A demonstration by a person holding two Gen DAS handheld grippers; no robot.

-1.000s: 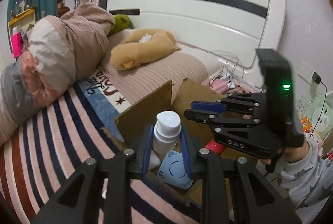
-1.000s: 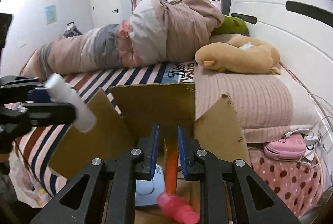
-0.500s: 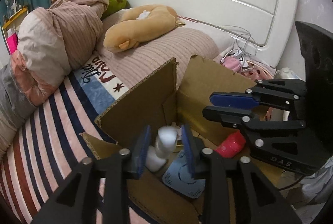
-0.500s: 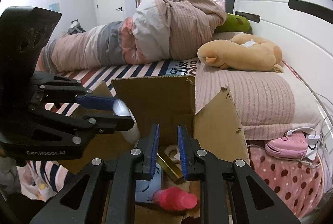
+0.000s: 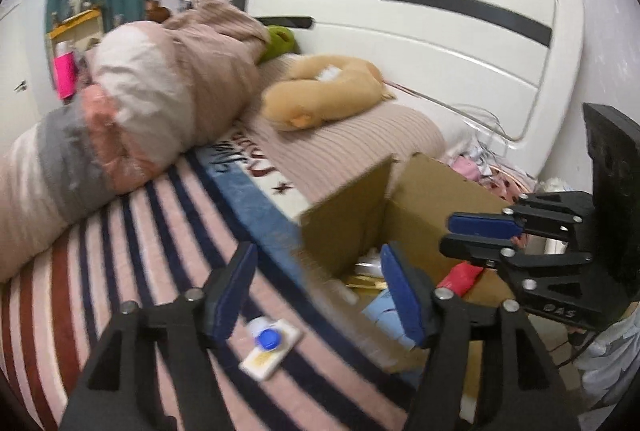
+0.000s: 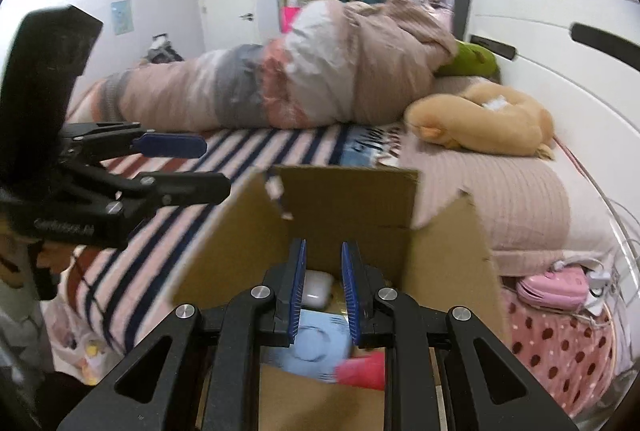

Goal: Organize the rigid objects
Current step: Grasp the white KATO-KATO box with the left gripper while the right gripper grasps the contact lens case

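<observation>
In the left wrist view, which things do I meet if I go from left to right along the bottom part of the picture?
small blue-capped item on the striped blanket → cardboard box → red bottle → right gripper

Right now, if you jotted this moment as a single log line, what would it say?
left gripper: open, empty, above striped bedspread | right gripper: narrow gap, empty, over cardboard box | small blue-capped item: on bedspread, outside box

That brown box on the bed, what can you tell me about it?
The cardboard box is plain brown corrugated card, open at the top, with its flaps standing up and one flap edge torn. It sits on the striped blanket, beside the ribbed pillow. Inside lie a white case, a pale blue item and a pink-red bottle. The right claw hovers over its opening, touching nothing.
</observation>
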